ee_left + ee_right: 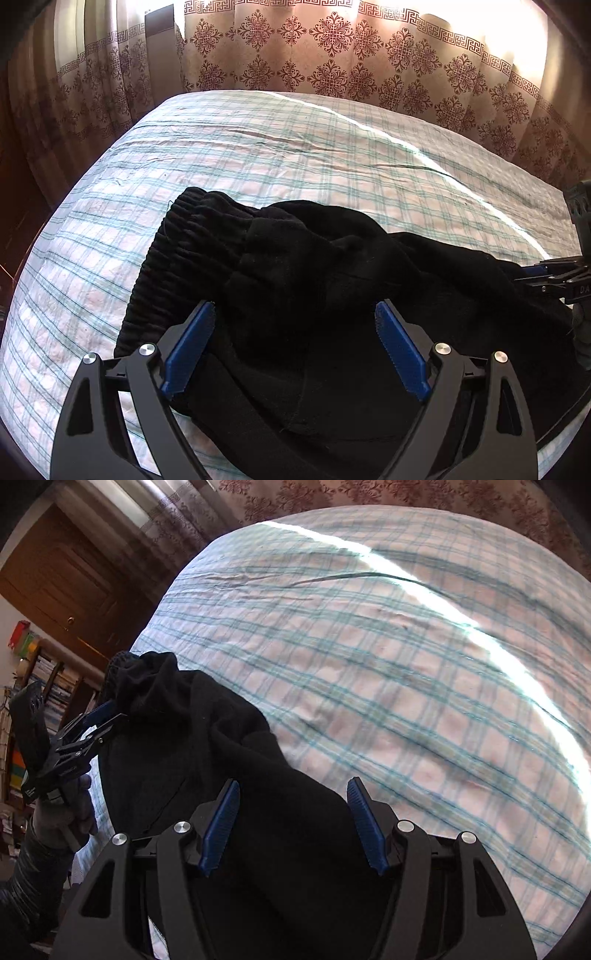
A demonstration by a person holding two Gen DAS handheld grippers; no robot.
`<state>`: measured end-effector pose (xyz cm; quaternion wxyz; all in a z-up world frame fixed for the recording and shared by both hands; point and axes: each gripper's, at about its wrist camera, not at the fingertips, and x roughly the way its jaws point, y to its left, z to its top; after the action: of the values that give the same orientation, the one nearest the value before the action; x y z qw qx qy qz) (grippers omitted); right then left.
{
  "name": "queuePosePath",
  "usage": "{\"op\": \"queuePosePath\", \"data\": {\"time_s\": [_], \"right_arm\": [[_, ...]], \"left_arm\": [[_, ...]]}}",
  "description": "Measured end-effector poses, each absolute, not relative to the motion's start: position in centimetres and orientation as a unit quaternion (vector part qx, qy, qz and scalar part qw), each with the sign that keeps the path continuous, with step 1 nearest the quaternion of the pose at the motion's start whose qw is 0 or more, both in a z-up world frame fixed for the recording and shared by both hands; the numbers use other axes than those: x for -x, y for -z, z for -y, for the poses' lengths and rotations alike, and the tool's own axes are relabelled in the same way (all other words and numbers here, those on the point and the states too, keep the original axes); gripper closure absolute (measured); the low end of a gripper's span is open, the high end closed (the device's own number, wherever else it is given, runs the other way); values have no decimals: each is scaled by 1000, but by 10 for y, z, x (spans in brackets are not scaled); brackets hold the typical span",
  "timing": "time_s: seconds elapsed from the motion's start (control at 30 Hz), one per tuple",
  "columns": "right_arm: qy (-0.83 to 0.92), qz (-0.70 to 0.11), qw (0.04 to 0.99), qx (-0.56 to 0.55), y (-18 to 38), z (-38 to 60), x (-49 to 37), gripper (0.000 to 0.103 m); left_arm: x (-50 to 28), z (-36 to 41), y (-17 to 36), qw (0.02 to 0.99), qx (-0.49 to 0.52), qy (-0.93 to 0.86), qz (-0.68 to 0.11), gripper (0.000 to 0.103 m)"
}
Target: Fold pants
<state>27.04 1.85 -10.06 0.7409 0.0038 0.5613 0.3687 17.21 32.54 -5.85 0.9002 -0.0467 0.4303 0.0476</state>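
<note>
Plaid bed (pixel 258 155) — black pants (pixel 314 280) bunched; left gripper (pixel 295 347) open

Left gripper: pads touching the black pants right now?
Cannot tell. In the left wrist view the left gripper stands open, blue pads spread over the black pants, but black on black hides any gap beneath the tips.
</note>
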Motion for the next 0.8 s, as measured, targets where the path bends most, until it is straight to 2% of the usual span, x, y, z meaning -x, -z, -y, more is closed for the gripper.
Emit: {"op": "queuePosePath", "data": {"time_s": [0.03,0.07,0.1,0.13,0.2,0.3,0.37,0.5,0.57,0.6,0.63,0.8], "right_arm": [[-367,-557,745,7,99,-23,-267,63],[-369,-553,747,10,98,-24,-265,67],[-364,-550,751,11,96,-24,-263,81],[-354,-545,760,9,93,-21,-262,86],[-330,-524,785,-9,81,-7,-262,91],[-289,-489,823,-23,65,12,-267,91],[-272,-496,825,-12,74,7,-277,91],[-253,-508,822,58,95,-18,-286,88],[-236,-494,833,73,89,-19,-286,72],[-230,-478,844,77,81,-19,-284,54],[-227,-459,855,81,72,-20,-281,48],[-277,-421,858,98,54,-49,-267,48]], "left_arm": [[-171,-327,61,900,46,-48,-431,13],[-172,-327,63,900,47,-47,-431,13],[-172,-328,63,900,48,-47,-431,13],[-172,-329,64,900,50,-46,-430,13],[-172,-332,63,901,55,-45,-428,13],[-172,-337,62,901,71,-47,-426,13],[-174,-340,65,900,77,-47,-427,13],[-182,-330,68,898,44,-60,-433,12],[-185,-327,65,899,45,-58,-432,9],[-186,-327,63,900,49,-58,-428,9],[-187,-328,60,902,52,-60,-425,9],[-192,-336,58,903,77,-73,-417,9]]}}
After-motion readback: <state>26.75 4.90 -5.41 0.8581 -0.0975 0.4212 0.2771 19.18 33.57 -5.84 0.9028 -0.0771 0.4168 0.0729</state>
